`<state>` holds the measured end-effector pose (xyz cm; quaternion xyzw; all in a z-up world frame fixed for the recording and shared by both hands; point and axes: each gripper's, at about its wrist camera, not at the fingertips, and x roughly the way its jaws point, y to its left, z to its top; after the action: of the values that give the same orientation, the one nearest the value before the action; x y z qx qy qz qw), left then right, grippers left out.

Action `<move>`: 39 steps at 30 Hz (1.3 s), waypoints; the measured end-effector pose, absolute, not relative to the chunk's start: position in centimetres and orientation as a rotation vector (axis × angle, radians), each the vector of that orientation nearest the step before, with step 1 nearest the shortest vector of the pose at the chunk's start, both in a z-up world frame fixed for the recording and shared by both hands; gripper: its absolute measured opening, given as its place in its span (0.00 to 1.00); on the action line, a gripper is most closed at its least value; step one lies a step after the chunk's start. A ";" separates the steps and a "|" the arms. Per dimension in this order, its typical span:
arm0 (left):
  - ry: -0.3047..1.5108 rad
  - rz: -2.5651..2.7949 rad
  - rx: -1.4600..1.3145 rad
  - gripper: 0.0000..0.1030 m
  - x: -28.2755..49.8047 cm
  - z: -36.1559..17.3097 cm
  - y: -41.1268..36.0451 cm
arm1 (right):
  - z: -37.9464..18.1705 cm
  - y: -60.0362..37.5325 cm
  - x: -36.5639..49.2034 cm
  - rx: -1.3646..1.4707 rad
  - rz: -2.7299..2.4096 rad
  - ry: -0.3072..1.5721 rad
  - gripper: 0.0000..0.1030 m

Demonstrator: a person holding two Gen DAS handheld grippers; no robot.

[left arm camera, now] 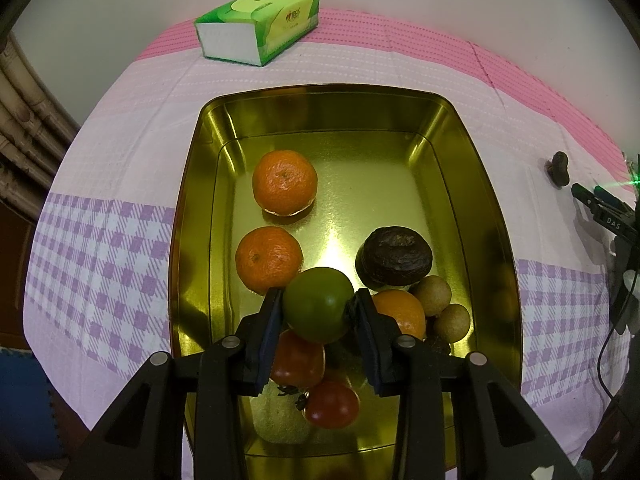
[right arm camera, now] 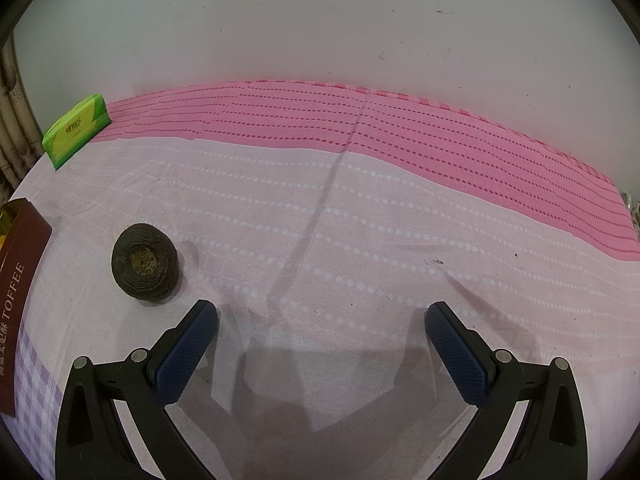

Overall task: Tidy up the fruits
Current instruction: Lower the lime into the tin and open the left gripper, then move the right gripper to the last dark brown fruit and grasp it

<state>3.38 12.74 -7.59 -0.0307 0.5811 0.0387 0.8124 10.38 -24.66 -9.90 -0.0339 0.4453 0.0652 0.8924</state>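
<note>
My left gripper (left arm camera: 318, 304) is shut on a green round fruit (left arm camera: 318, 310) and holds it over the near half of a gold tin tray (left arm camera: 192, 184). In the tray lie two tangerines (left arm camera: 285, 182) (left arm camera: 268, 260), a dark wrinkled fruit (left arm camera: 394, 258), an orange (left arm camera: 400, 312), two small brown fruits (left arm camera: 432, 294) (left arm camera: 452, 322) and two red tomatoes (left arm camera: 298, 362) (left arm camera: 332, 404). My right gripper (right arm camera: 320, 320) is open and empty above the cloth. Another dark wrinkled fruit (right arm camera: 145, 267) lies on the cloth to its left; it also shows in the left wrist view (left arm camera: 558, 168).
A green tissue pack (left arm camera: 260, 24) lies at the table's far edge by the white wall, also in the right wrist view (right arm camera: 76, 130). The tray's maroon outer side reading TOFFEE (right arm camera: 18, 292) stands at the left. The pink and purple-checked cloth (right arm camera: 360, 220) covers the table.
</note>
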 end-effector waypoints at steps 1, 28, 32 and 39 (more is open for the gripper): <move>1.239 0.082 -0.063 0.34 3.4 -7.6 12.7 | -9.9 -24.7 10.4 -0.070 0.135 0.924 1.00; 1.096 0.117 -0.043 0.67 0.2 -3.5 14.0 | -9.7 -24.2 9.5 -0.041 0.075 0.985 1.00; 1.073 0.139 -0.025 0.74 -0.7 -2.9 14.2 | -9.7 -23.9 8.9 -0.036 0.062 0.980 1.00; 1.071 0.159 -0.039 0.76 -1.7 -3.0 15.2 | -9.5 -21.9 7.4 -0.067 0.114 0.972 0.91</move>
<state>-1.70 15.22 -2.99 -0.0187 0.5099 0.0754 0.8567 7.42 -21.92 -9.48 -0.0320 0.4667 0.0549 0.8822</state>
